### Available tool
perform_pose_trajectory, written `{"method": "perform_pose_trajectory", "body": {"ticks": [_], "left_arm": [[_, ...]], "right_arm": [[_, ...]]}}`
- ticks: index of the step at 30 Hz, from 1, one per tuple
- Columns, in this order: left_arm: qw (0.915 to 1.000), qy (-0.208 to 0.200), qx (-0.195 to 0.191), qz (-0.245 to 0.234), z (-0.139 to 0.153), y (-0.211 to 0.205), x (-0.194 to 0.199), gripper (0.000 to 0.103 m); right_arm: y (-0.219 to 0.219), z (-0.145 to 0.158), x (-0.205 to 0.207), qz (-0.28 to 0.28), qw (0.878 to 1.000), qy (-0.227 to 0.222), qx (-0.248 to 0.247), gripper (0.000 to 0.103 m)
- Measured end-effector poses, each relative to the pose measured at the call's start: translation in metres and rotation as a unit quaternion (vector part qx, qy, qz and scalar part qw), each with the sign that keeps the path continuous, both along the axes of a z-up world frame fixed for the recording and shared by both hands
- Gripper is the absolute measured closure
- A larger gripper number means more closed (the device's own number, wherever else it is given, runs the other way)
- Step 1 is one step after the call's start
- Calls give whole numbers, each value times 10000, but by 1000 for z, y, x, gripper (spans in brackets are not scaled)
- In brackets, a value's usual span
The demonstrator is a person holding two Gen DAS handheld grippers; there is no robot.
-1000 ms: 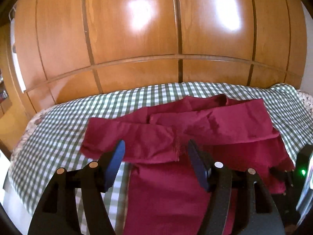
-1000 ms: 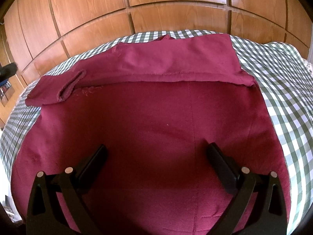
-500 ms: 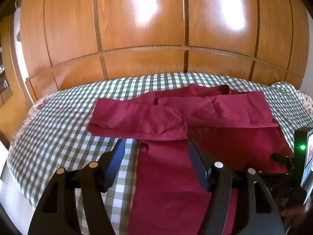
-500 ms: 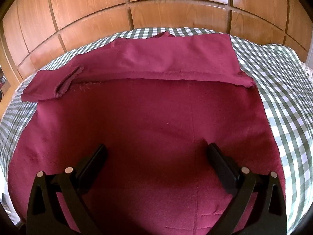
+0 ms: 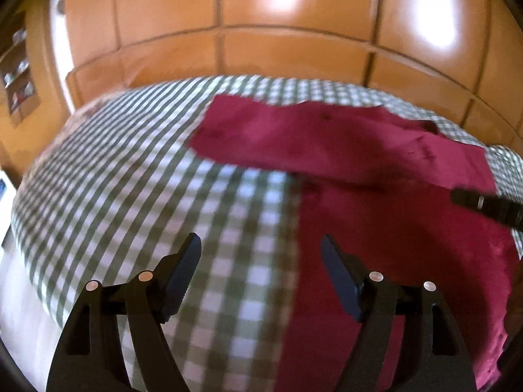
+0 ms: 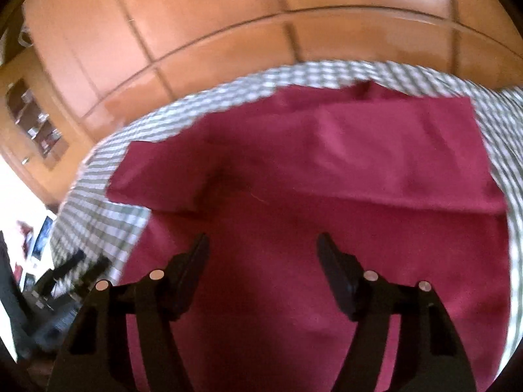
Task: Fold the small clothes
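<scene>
A dark red garment (image 5: 376, 202) lies flat on a green-and-white checked bed cover (image 5: 124, 179), its sleeves folded across the top. My left gripper (image 5: 260, 254) is open and empty, over the cover at the garment's left edge. My right gripper (image 6: 263, 251) is open and empty, above the middle of the garment (image 6: 327, 176). The right gripper's finger (image 5: 483, 204) shows at the right edge of the left wrist view. The left gripper (image 6: 78, 268) shows blurred at the lower left of the right wrist view.
A glossy wooden panelled wardrobe (image 5: 261, 16) stands close behind the bed. Shelves with small items (image 6: 36, 124) are at the far left. The bed's near-left edge (image 5: 19, 261) drops off.
Both grippers have swung left and both views are blurred. The left gripper now sits over the checked cover at the garment's left edge. The garment lies as before.
</scene>
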State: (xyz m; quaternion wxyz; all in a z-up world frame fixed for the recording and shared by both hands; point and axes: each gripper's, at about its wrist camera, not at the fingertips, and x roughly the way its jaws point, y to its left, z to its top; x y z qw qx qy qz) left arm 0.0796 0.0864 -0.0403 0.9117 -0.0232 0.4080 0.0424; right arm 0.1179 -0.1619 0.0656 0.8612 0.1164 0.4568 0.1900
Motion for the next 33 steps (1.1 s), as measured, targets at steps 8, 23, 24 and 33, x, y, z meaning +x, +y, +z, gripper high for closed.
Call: {"method": "perform_pose_trajectory", "body": {"ticks": [8,23,24,33], "left_arm": [[9991,153,-145,376,-11,27,1,28],[9997,-30,137,209,7,-14,70,20],[9996,-24,196,205,8,-18,75,20],[9969,231,675,320,-9,-36,119,21]], "right_arm": [[54,-40,73,73,9926,1130,448,29],[-6,117,56,-30,9883,-1487,-327,99],[-23,125,54,-165,9865,-1594,-348,99],[-167,74,49,-1648,9783,-1053,-688,99]]}}
